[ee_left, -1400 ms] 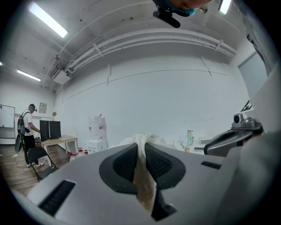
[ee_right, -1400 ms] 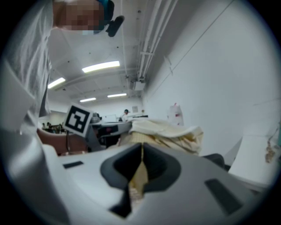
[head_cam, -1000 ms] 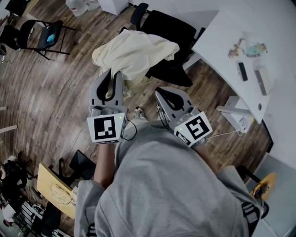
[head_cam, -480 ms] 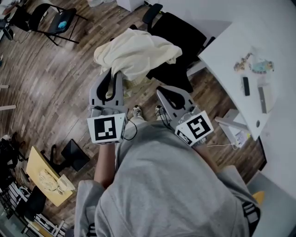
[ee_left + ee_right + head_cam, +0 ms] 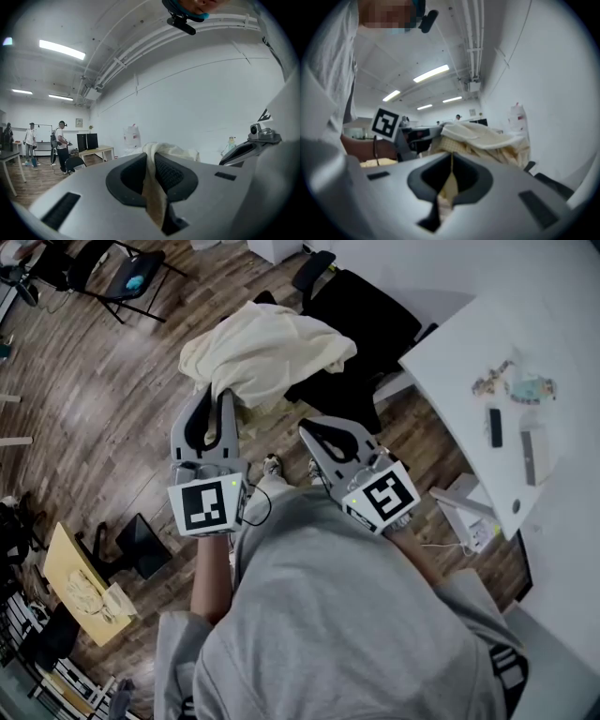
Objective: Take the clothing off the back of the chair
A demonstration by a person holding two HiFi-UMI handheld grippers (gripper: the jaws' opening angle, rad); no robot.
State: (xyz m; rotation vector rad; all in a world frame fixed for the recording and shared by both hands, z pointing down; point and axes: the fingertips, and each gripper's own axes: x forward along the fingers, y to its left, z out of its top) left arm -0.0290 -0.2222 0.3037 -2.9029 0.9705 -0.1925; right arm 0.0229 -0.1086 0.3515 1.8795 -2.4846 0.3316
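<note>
A cream garment [image 5: 262, 352] hangs bunched in the air in front of a black office chair [image 5: 361, 320], which stands by the white table. My left gripper [image 5: 214, 399] is shut on the garment's near left edge, and in the left gripper view a fold of the cloth [image 5: 152, 187] runs pinched between the jaws. My right gripper [image 5: 311, 430] is shut on the garment's near right edge. In the right gripper view a thin strip of cloth [image 5: 449, 180] sits in the closed jaws, with the garment's bulk [image 5: 483, 138] just beyond them.
A white table [image 5: 562, 362] with small items, among them a dark bar [image 5: 494, 427], fills the right. A white box [image 5: 473, 512] lies on the wood floor under it. A folding chair [image 5: 131, 277] stands at far left, and a yellow board [image 5: 80, 582] at near left. People [image 5: 60, 145] stand far off.
In the head view both grippers and the garment have shifted slightly left as the view swung round. Both grips on the cloth are unchanged.
</note>
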